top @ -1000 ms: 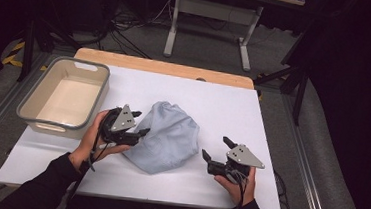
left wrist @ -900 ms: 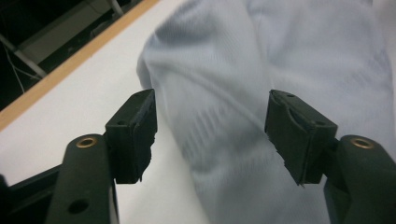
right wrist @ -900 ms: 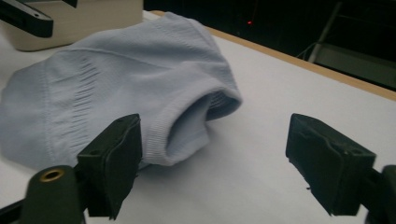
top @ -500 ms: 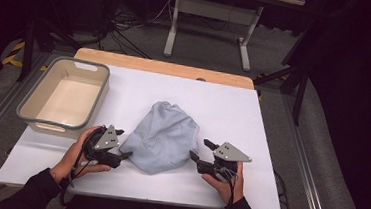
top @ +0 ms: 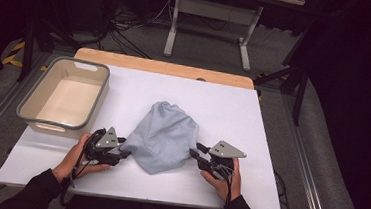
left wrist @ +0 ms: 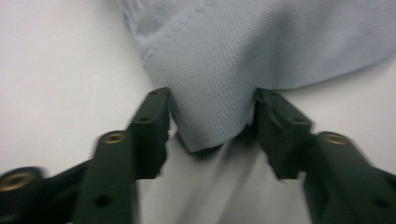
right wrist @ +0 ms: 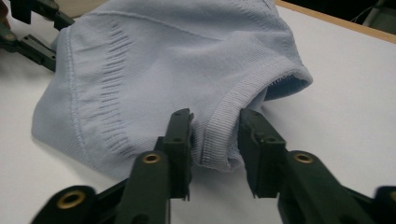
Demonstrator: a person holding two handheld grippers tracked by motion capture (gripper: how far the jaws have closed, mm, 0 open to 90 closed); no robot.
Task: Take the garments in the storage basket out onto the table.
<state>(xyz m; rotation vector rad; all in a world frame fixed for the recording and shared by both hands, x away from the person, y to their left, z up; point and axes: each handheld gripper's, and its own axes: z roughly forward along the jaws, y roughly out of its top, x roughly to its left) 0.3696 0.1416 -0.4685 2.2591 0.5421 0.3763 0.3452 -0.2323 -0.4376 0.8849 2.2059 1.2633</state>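
A crumpled light-blue garment (top: 163, 137) lies on the white bench (top: 233, 103), to the right of the beige tub (top: 64, 95). The left claw (top: 123, 154) has just been closing and pinches a fabric corner on the garment's side nearest the tub. The right claw (top: 193, 154) has just been closing too, and pinches the ribbed hem on the garment's far side from the tub.

A lab: dark room, cables (top: 129, 32) on the floor, metal stand (top: 210, 16) behind white table (top: 252, 120).

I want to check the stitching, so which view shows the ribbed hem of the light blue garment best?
The right gripper view: the ribbed hem lies close and sharp between the right gripper fingers, which have just been closing. The left gripper view has a plain corner of the garment, slightly blurred. The high view gives the whole crumpled garment, too far off for stitching.
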